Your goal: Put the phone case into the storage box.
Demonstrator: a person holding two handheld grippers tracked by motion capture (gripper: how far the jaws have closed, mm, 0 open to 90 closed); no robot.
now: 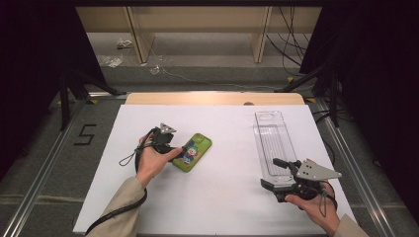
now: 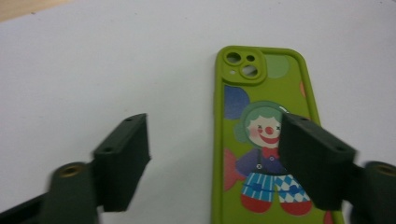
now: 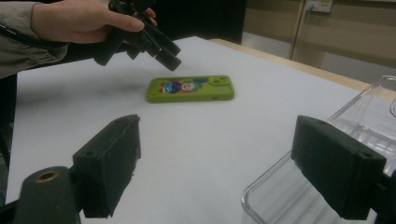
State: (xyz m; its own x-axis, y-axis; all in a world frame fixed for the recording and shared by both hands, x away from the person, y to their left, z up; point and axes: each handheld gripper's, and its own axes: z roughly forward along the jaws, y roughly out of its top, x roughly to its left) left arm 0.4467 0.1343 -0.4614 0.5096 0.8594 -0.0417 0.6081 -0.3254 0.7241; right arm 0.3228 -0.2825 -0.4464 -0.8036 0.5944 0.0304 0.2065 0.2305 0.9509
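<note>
With the green phone case lying flat left of centre, free beneath the open left gripper, the person should lift straight clear while the right gripper, jaws apart, steadies the clear tray.

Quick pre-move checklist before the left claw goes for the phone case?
1. Left claw open: ok; jaws stand apart in the left gripper view.
2. Left claw holding nothing: ok; it hangs above the phone case, clear of it in the right gripper view.
3. Case flat on the table, clown side up: ok.
4. Case lined up between the jaws: not ok; it sits under the right-hand jaw, not in the gap.
5. Right claw open: ok; one jaw is over the clear tray, contact cannot tell.
6. Space around the case free of clutter: ok.
</note>
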